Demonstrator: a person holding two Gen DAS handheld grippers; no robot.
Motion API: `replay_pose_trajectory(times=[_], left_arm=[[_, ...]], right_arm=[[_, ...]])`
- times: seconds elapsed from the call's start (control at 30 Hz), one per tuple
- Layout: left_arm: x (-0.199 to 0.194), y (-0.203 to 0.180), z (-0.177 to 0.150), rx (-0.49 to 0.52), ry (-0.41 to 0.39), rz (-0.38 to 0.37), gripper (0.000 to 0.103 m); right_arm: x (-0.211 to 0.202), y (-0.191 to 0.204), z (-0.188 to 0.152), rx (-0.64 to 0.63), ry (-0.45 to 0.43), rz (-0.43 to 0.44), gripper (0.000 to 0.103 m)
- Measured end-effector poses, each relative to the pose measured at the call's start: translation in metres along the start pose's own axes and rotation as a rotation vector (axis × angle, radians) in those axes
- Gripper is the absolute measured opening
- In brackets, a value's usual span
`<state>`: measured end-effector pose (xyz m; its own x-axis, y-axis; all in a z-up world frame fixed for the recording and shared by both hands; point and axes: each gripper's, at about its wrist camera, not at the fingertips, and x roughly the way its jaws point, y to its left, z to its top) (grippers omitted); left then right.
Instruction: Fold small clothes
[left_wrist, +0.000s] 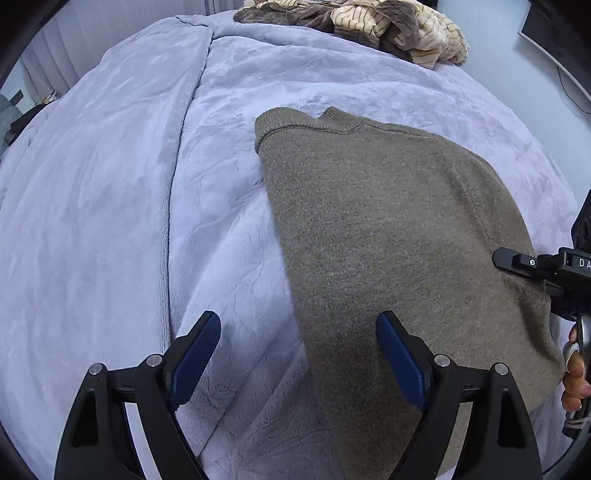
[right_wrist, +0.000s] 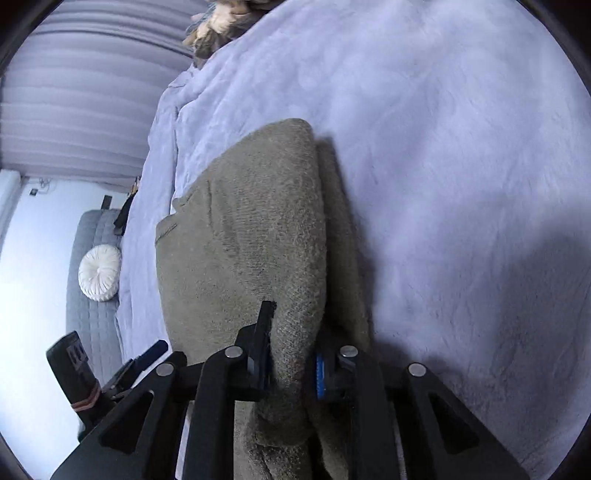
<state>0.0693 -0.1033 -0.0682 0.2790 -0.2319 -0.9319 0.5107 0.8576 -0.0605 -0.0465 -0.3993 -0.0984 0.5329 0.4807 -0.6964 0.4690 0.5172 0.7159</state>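
A brown-grey knitted sweater lies folded on the lilac blanket. My left gripper is open just above the sweater's near left edge, its right pad over the knit and its left pad over the blanket. My right gripper is shut on the sweater's edge, a fold of knit pinched between its pads. The right gripper also shows at the right border of the left wrist view, at the sweater's right edge.
A pile of beige striped and brown clothes lies at the bed's far end. A monitor stands at the far right. In the right wrist view a grey couch with a round white cushion stands beside the bed.
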Motion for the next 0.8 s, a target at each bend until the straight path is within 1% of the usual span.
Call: replay_pose_trajectory(times=[0.03,0.1,0.13,0.17,0.2,0.23,0.27,0.3,0.4,0.43,0.5,0.57,0.63,0.67,0.7,0.73,0.77,0.8], left_arm=[[-0.002,0.003,0.000,-0.002,0.007,-0.004,0.087],[-0.007,0.007,-0.002,0.012,0.023,0.005,0.087],[-0.009,0.008,-0.002,0.016,0.035,0.003,0.087],[-0.011,0.011,-0.003,0.015,0.050,-0.010,0.087],[-0.015,0.014,-0.006,0.004,0.072,-0.045,0.087],[-0.016,0.018,-0.010,-0.012,0.093,-0.087,0.087],[-0.018,0.021,-0.016,-0.036,0.121,-0.146,0.087],[-0.019,0.023,-0.024,-0.056,0.142,-0.188,0.087],[-0.015,0.026,-0.051,-0.128,0.218,-0.310,0.087],[-0.012,0.025,-0.057,-0.147,0.233,-0.333,0.087],[-0.005,0.021,-0.069,-0.175,0.266,-0.370,0.087],[0.001,0.016,-0.075,-0.195,0.293,-0.403,0.087],[0.004,0.009,-0.078,-0.210,0.302,-0.431,0.087],[0.004,0.006,-0.078,-0.209,0.301,-0.434,0.087],[0.004,0.003,-0.077,-0.205,0.296,-0.426,0.067],[0.005,0.000,-0.077,-0.191,0.307,-0.432,0.032],[0.006,-0.002,-0.075,-0.170,0.319,-0.423,0.030],[0.003,-0.001,-0.074,-0.151,0.313,-0.428,0.024]], right_arm=[[-0.003,-0.002,-0.002,0.007,-0.002,-0.004,0.024],[-0.011,-0.003,-0.011,-0.023,0.013,-0.041,0.032],[-0.017,-0.001,-0.013,-0.041,0.023,-0.064,0.034],[-0.011,0.007,-0.015,-0.049,0.032,-0.071,0.035],[-0.018,0.006,-0.017,-0.050,0.039,-0.068,0.036],[-0.025,-0.002,-0.021,-0.049,0.041,-0.061,0.044],[-0.034,-0.003,-0.027,-0.049,0.036,-0.058,0.058],[-0.044,-0.003,-0.035,-0.049,0.028,-0.054,0.068],[-0.067,-0.007,-0.065,-0.008,0.001,-0.031,0.068],[-0.076,-0.015,-0.078,0.025,-0.017,-0.026,0.068],[-0.087,-0.030,-0.104,0.113,-0.034,0.020,0.068],[-0.083,-0.038,-0.127,0.183,-0.007,0.091,0.068],[-0.067,-0.039,-0.140,0.219,0.012,0.123,0.068],[-0.055,-0.038,-0.143,0.235,0.020,0.139,0.067],[-0.045,-0.036,-0.142,0.244,0.017,0.149,0.065],[-0.035,-0.035,-0.141,0.256,0.007,0.157,0.053],[-0.026,-0.035,-0.138,0.272,0.001,0.156,0.021],[-0.019,-0.035,-0.136,0.293,0.002,0.146,0.008]])
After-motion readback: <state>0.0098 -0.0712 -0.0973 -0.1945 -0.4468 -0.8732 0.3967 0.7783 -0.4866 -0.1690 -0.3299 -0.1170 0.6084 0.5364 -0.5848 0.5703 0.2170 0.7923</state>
